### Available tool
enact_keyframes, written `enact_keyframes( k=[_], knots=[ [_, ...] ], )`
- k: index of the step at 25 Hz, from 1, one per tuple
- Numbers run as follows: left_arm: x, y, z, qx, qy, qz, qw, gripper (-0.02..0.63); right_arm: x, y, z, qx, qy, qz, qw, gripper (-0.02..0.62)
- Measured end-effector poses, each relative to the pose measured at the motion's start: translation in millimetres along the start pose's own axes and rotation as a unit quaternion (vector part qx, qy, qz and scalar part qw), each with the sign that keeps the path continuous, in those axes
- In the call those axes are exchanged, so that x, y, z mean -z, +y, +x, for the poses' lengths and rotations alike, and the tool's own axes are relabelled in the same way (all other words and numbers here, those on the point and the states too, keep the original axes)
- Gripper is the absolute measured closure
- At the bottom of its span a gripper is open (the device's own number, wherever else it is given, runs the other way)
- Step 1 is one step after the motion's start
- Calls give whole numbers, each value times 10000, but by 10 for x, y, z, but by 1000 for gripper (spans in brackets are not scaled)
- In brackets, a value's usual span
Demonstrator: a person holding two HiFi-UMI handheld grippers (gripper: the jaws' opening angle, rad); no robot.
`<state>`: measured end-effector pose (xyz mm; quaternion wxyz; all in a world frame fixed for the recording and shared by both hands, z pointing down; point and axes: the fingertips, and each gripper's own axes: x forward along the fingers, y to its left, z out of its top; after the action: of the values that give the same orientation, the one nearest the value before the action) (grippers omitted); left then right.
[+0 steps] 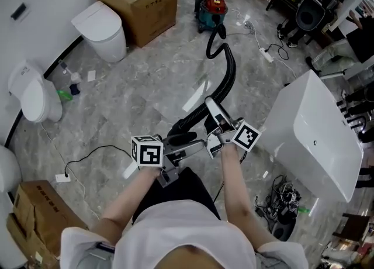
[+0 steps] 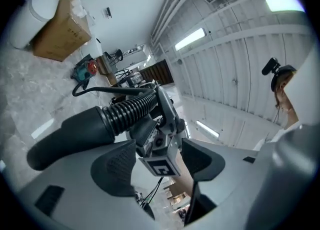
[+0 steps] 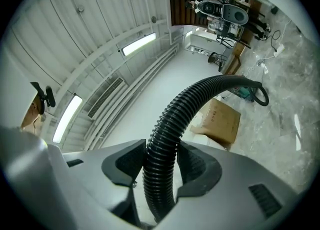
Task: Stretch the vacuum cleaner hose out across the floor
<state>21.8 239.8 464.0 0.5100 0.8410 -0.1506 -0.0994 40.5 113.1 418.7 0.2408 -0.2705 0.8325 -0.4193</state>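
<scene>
Hose (image 1: pixel 227 78), black and ribbed, runs in the head view from the red-topped vacuum cleaner (image 1: pixel 211 9) at the far end of a grey marbled floor (image 1: pixel 146 92). It curls once there, then comes down the frame to the two grippers. A cardboard box (image 1: pixel 140 2) and white toilets (image 1: pixel 104 28) stand along the wall, and a white tub (image 1: pixel 318 136) stands at the right. The right gripper (image 1: pixel 211 110) crosses the hose near its close end. The left gripper (image 1: pixel 190 143) sits just beside it, lower and to the left, by the smooth black cuff (image 1: pixel 182 139).

In the left gripper view the left gripper (image 2: pixel 157 146) has its jaws well apart with nothing clamped. The hose (image 2: pixel 127 110) and its cuff (image 2: pixel 70 134) pass above the left pad, and the right gripper's marker cube (image 2: pixel 161 166) shows in the gap.

In the right gripper view the right gripper (image 3: pixel 162 161) has both pads pressed on the hose (image 3: pixel 185 109). From there the hose arcs away under a ceiling with strip lights (image 3: pixel 139 44) towards the box (image 3: pixel 220 121).
</scene>
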Motion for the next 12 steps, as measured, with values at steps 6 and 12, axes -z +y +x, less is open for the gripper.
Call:
enact_keyframes(
  k=[6,12],
  knots=[
    [-237,124,-9,-107,-826,-604,9947,325,-106,71,-182,-125,-230,138,9996,393],
    [-628,204,-117,-8,-2250,-1223,9666,324,-115,118,-225,-248,-420,278,9984,393]
  ],
)
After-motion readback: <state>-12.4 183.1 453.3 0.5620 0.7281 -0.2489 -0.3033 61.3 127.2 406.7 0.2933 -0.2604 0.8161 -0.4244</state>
